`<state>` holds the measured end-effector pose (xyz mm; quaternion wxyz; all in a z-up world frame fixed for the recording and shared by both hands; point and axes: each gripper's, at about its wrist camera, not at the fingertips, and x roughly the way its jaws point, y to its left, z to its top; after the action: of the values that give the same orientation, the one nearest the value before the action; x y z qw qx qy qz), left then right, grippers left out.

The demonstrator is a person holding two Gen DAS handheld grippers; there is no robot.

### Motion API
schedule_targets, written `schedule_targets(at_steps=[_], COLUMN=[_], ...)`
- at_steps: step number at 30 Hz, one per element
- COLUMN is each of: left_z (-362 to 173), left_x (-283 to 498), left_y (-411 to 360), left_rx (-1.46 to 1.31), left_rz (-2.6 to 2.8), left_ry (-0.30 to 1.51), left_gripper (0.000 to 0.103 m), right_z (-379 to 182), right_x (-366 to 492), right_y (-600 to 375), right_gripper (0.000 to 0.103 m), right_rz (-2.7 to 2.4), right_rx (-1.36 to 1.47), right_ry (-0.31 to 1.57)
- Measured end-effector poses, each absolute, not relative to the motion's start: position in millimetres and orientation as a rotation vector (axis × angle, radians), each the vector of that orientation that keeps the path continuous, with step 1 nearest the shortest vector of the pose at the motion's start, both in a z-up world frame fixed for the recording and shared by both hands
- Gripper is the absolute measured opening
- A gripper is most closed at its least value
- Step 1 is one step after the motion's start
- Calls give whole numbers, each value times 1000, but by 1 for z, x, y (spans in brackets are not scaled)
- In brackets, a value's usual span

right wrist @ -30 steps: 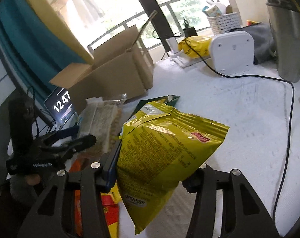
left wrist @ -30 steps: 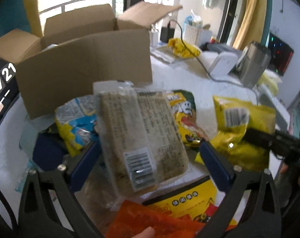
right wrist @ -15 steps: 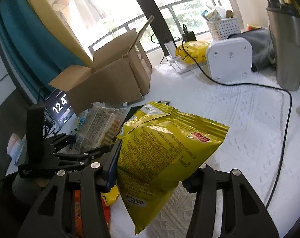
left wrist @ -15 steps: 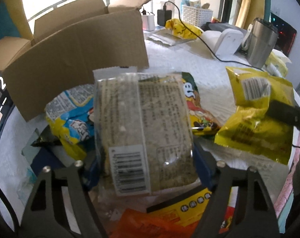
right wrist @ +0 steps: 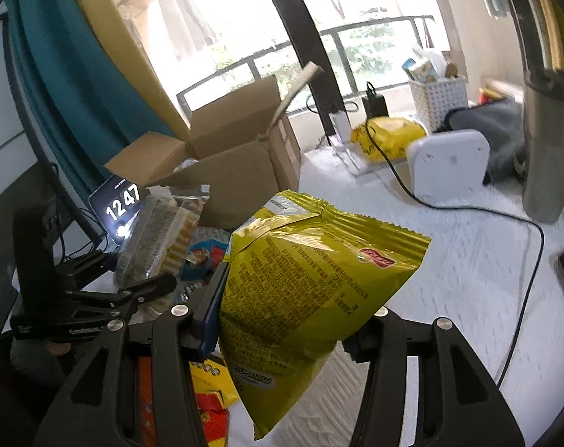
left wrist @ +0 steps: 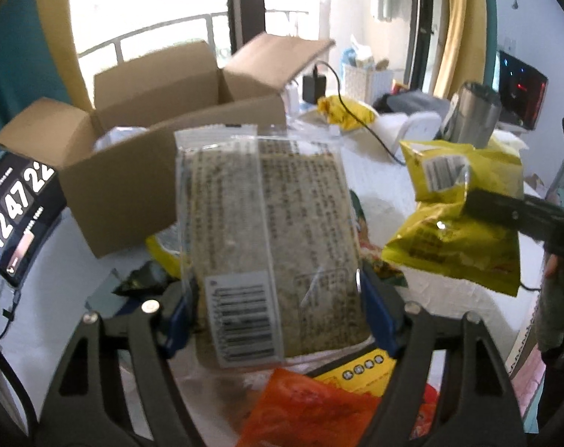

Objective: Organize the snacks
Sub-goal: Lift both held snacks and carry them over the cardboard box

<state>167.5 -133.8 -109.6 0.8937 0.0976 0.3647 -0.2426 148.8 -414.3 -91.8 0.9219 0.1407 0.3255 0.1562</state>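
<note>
Your left tongs (left wrist: 274, 313) tilt downward, gripping the clear-wrapped cracker pack (left wrist: 267, 246); your right tongs (right wrist: 285, 320) clamp the yellow crinkled chip bag (right wrist: 311, 290). The open brown cardboard box (left wrist: 162, 141) sits far left.

a: where is there free room?
b: the white tabletop (right wrist: 449, 272) at right of the right wrist view lies bare, crossed only by a black cable (right wrist: 405, 186).
a: what blocks?
b: the cardboard box (left wrist: 140, 171) upper left, snack packets (left wrist: 319, 406) low centre.

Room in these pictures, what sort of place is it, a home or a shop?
Most likely a home, a room beside a balcony. The curtains frame a window with a balcony railing, and the table carries household clutter: a basket, a phone.
</note>
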Motion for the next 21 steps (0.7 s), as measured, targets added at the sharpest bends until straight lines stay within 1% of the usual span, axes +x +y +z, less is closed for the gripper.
schedule_targets(at_steps=[12,21], left_z=[-70,-46], left_x=[177,197], left_y=[-86,-57], left_rx=[119,84], left_rz=[-444,-399], left_ry=[654,591], left_gripper=[77,77], right_z=[-55,-28], right_x=[173,199], right_y=[-386,-366], right_gripper=[54,54], right_rz=[348,368], right_rx=[203,149], right_ry=[602,543])
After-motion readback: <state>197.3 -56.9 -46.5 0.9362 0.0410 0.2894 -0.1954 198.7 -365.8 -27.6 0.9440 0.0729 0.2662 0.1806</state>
